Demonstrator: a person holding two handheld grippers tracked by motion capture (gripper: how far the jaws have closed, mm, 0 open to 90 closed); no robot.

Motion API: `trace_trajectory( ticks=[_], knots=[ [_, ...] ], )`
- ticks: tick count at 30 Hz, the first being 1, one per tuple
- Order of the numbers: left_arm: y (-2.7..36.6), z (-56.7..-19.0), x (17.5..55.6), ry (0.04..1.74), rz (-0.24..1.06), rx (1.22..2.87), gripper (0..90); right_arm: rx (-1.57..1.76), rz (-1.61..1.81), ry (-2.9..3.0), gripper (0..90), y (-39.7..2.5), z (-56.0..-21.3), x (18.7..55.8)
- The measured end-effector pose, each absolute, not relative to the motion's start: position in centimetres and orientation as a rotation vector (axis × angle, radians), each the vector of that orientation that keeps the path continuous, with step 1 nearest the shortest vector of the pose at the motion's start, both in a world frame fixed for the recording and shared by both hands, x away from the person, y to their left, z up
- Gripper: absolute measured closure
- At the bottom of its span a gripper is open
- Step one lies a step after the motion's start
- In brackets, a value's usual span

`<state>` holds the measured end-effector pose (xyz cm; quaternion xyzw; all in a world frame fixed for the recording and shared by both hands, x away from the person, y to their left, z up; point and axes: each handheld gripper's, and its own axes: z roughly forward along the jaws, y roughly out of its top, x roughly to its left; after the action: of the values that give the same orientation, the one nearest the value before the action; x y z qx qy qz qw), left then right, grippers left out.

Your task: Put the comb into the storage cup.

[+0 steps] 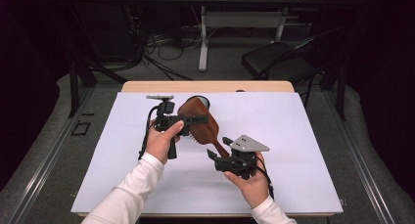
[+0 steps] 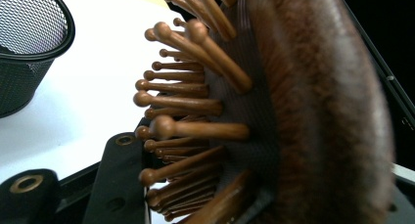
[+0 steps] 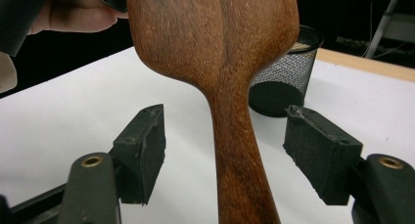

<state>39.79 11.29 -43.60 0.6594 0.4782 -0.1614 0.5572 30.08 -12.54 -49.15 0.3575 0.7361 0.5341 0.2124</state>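
Two claws meet one wooden hairbrush (image 1: 200, 122): your left claw (image 1: 195, 120) is clamped on its head, your right claw (image 1: 219, 148) spread apart around its handle.

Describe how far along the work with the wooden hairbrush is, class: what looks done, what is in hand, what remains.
Done: the wooden hairbrush is off the white mat, its head clamped by the left gripper.

In hand: the right gripper stands open with the brush's handle between its jaws, not touching.

Left: probably closing on the handle, then placing the brush, perhaps in the black mesh cup; it has not gone in yet.
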Motion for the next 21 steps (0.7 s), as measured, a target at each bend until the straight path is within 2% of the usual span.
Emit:
trace_trajectory(
  ticks=[21],
  knots=[
    [11.7, -43.4, 39.9, 1.131, -0.364, 1.544, 50.9, 0.967, 1.429, 2.062, 20.8, -12.9, -48.0, 30.1]
  ],
)
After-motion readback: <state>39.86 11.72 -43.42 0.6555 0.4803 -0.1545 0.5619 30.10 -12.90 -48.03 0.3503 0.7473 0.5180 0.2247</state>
